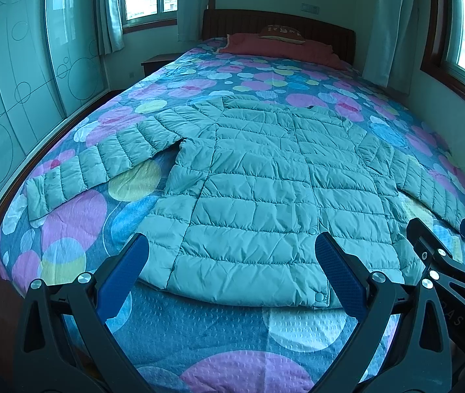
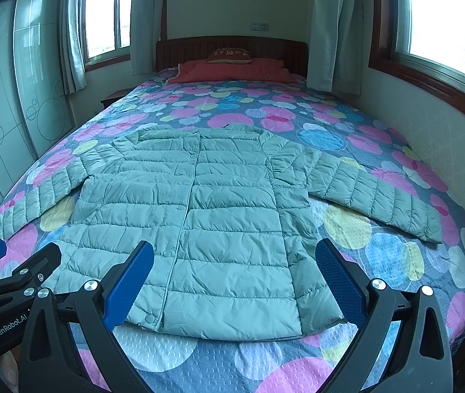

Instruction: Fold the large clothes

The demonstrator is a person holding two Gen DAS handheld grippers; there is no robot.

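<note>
Both tongs released above the hem!
Left tongs and right tongs hover spread wide, gripping nothing; beyond them the quilted jacket lies flat, sleeves out, on the bed.

Jacket right cuff hidden behind right gripper, pillow lettering too small to read
</note>
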